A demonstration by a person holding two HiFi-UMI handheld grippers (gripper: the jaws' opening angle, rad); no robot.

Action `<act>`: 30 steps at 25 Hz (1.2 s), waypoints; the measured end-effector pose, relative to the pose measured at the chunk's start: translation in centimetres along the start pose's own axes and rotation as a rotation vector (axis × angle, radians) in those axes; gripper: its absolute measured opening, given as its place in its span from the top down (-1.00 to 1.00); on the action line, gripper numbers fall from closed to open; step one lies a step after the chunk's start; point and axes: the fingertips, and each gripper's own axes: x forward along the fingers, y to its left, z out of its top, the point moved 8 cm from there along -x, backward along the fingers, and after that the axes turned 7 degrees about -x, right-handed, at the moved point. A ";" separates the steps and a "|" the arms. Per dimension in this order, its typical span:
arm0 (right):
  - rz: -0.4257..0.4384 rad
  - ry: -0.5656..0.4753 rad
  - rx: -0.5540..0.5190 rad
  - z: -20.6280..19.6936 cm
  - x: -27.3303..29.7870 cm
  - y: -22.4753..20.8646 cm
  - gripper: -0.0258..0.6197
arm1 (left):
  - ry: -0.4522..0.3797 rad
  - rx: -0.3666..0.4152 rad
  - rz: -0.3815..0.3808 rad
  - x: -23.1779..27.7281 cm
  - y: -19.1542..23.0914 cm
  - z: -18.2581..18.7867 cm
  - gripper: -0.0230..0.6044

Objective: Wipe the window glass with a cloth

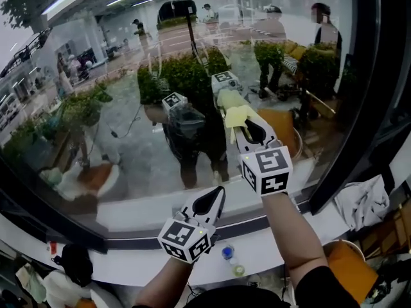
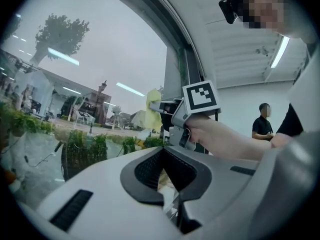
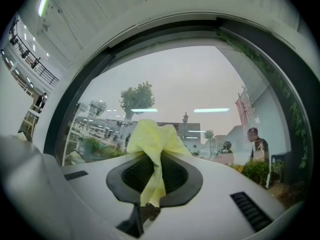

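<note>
L tongs [image 1: 217, 192], R tongs [image 1: 232, 111]: white shells, black pads, b/w marker cubes [image 1: 186, 239]; dark sleeve [image 1: 318, 287]

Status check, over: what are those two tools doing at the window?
Right tool shut on yellow cloth, cloth up at the window glass. Left tool shut, empty, held lower. Nothing seen between cloth and glass.
</note>
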 end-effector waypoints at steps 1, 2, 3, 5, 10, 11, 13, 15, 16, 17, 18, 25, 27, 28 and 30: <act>-0.013 0.005 0.003 -0.7 -0.5 -1.4 0.76 | 0.007 0.000 -0.009 1.2 -0.6 -0.4 0.90; -0.024 0.010 0.005 -1.4 -1.0 -2.7 0.76 | 0.012 -0.001 -0.018 2.3 -1.2 -0.8 0.90; -0.035 0.015 0.006 -1.9 -1.4 -3.9 0.76 | 0.016 -0.001 -0.026 3.3 -1.7 -1.2 0.90; -0.052 0.024 0.009 -2.9 -2.1 -6.1 0.76 | 0.021 -0.003 -0.040 5.1 -2.7 -1.7 0.90; -0.100 0.054 0.012 -5.0 -4.5 -11.4 0.76 | 0.033 -0.013 -0.089 9.4 -5.6 -2.9 0.90; -0.109 0.060 0.010 -5.3 -4.9 -12.4 0.76 | 0.035 -0.016 -0.098 10.2 -6.1 -3.1 0.90; -0.125 0.071 0.006 -6.0 -5.7 -14.1 0.75 | 0.038 -0.023 -0.114 11.6 -7.0 -3.6 0.90; -0.140 0.079 0.005 -7.0 -6.6 -16.2 0.75 | 0.044 -0.028 -0.125 13.4 -8.1 -4.3 0.90; -0.148 0.083 0.007 -7.7 -7.1 -17.6 0.75 | 0.048 -0.028 -0.130 14.6 -8.8 -4.8 0.90; -0.157 0.087 0.011 -8.5 -7.8 -19.2 0.75 | 0.053 -0.027 -0.134 15.9 -9.6 -5.3 0.90; -0.168 0.092 0.016 -9.3 -8.5 -20.9 0.75 | 0.059 -0.027 -0.139 17.2 -10.5 -5.8 0.90; -0.248 0.128 0.050 -11.6 -11.1 -26.9 0.75 | 0.086 -0.031 -0.167 20.6 -12.7 -6.4 0.90; -0.269 0.136 0.058 -11.9 -11.2 -27.6 0.75 | 0.089 -0.033 -0.172 20.9 -12.3 -6.4 0.90; -0.279 0.139 0.063 -12.1 -11.2 -27.9 0.75 | 0.090 -0.034 -0.173 20.9 -12.1 -6.3 0.90; -0.294 0.144 0.074 -12.4 -11.3 -28.3 0.75 | 0.093 -0.037 -0.176 21.1 -11.7 -6.3 0.90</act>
